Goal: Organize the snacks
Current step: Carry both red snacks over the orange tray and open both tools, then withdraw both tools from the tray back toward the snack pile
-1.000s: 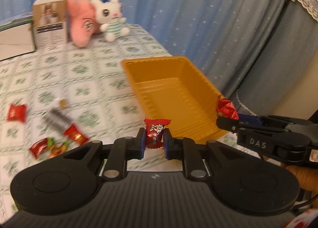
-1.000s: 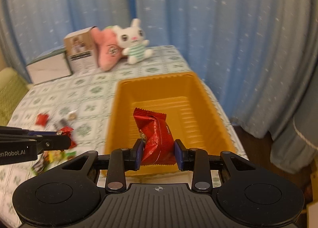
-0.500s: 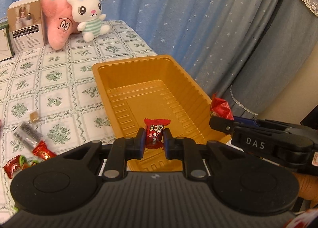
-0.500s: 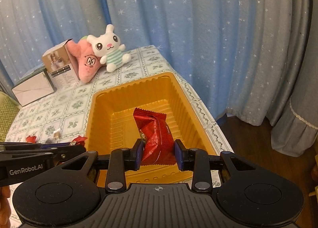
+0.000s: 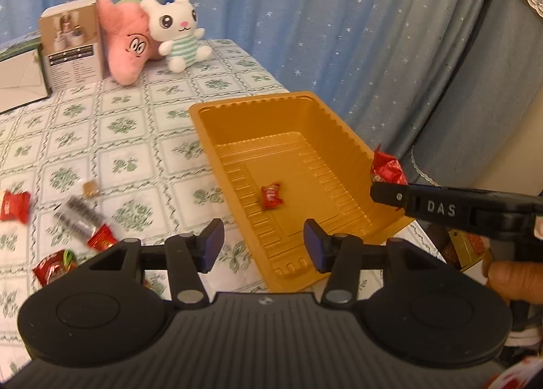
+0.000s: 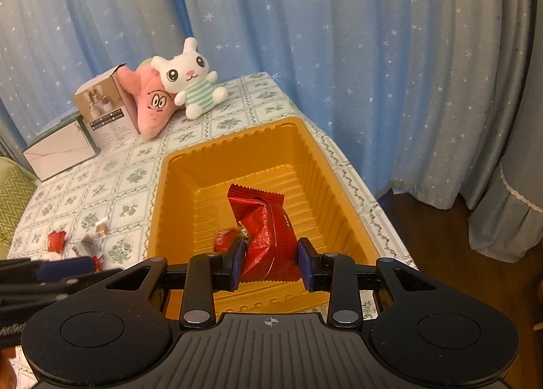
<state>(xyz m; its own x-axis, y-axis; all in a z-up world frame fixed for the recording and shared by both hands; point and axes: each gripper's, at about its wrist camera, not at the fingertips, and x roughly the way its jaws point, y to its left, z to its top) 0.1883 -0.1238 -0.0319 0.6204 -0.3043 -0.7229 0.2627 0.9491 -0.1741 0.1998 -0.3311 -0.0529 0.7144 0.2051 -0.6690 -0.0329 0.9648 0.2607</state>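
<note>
Left gripper is opening, empty; its small red wrapped candy is now lying in the orange plastic tray, at twelve o'clock. Right gripper is holding a red foil snack packet, probably next.

warm dim indoor light, soft shadows, strong fisheye bending at edges, slight motion blur.

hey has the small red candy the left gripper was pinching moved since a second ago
Yes. The small red wrapped candy has left the opening left gripper and now lies on the orange plastic tray floor.
</note>
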